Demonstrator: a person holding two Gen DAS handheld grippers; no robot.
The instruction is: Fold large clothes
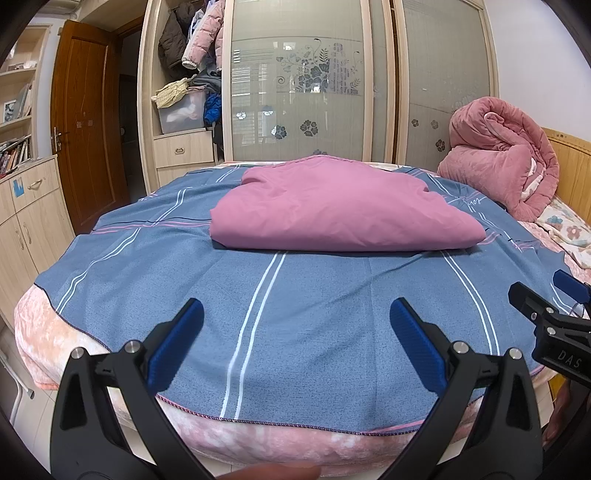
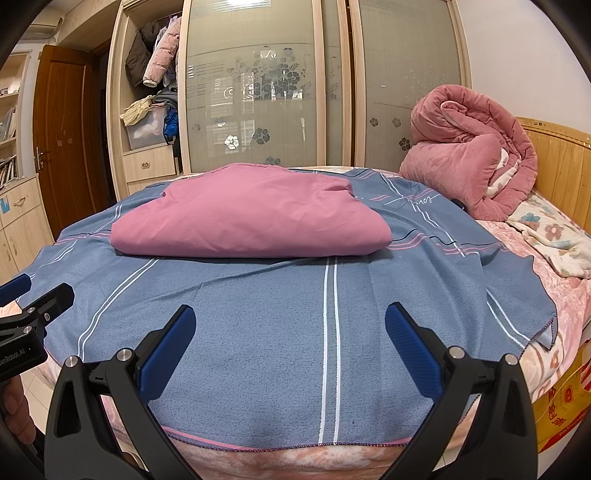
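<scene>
Folded mauve-pink cloth bundle (image 1: 340,210) lies flat on the far half of a blue-grey sheet with white and pink stripes (image 1: 314,314), roughly centred left to right. Its near edge is a rounded fold; its surface shows soft creases. The sheet is spread over a bed with a pink plush cover (image 1: 258,439), its stitched hem running along the near bed edge; in the right wrist view its near right corner is turned up.

Left gripper (image 1: 295,345), black arms with blue ribbed pads, hovers over the near edge of the sheet, jaws spread wide, nothing between them. Right gripper (image 2: 290,349), same build, hangs just beside it to the right, also released and empty. Each shows at the edge of the other's view.

Far right: rolled pink quilted duvet (image 1: 502,155) against a wooden headboard (image 1: 572,166), a floral blanket (image 2: 554,236) below it. Behind the bed, a wardrobe with frosted floral sliding doors (image 1: 303,81); its open left bay holds hanging jackets (image 1: 195,33). Brown wooden door (image 1: 81,122) far left.
</scene>
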